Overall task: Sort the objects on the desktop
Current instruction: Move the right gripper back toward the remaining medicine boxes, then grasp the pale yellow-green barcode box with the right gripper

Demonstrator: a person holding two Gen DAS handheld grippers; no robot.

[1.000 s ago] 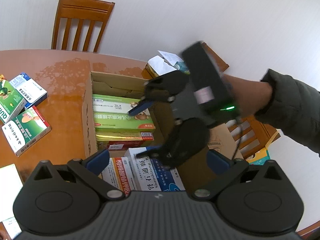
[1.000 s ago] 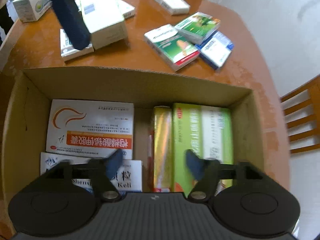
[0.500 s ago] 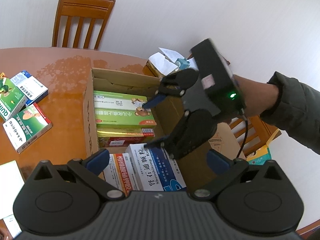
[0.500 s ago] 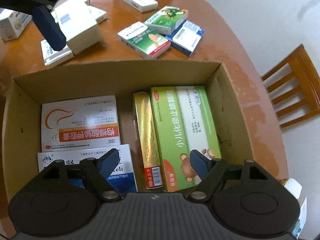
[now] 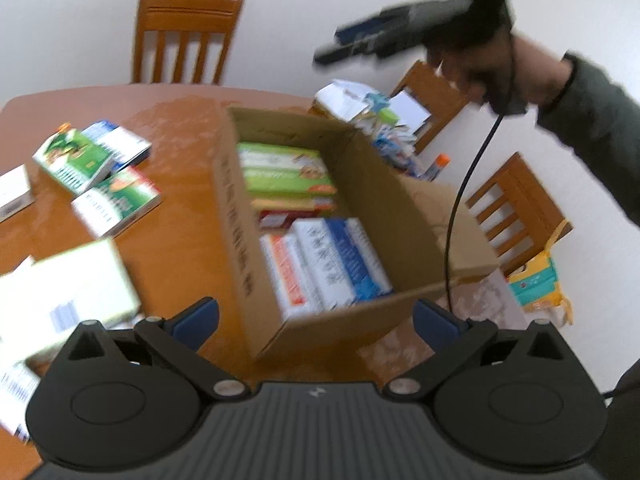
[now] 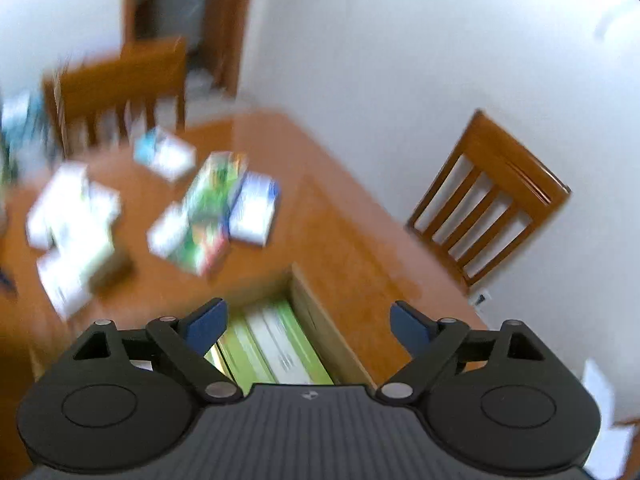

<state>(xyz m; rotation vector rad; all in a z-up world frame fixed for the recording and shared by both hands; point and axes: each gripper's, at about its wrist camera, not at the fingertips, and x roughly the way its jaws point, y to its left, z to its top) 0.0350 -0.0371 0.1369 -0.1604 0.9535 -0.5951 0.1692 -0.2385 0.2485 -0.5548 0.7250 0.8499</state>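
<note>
My left claw [image 5: 316, 318] hangs spread and empty over the near edge of the orange-brown wooden table [image 5: 180, 248]. The open brown cardboard box [image 5: 236, 216] of medicine packs sits mid-table. My right claw [image 6: 308, 322], jaws just widened with nothing between them, is above the box's far corner.

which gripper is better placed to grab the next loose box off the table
Probably the left gripper: open, low beside the white box. The right gripper is open and empty but raised high above the cardboard box.
</note>
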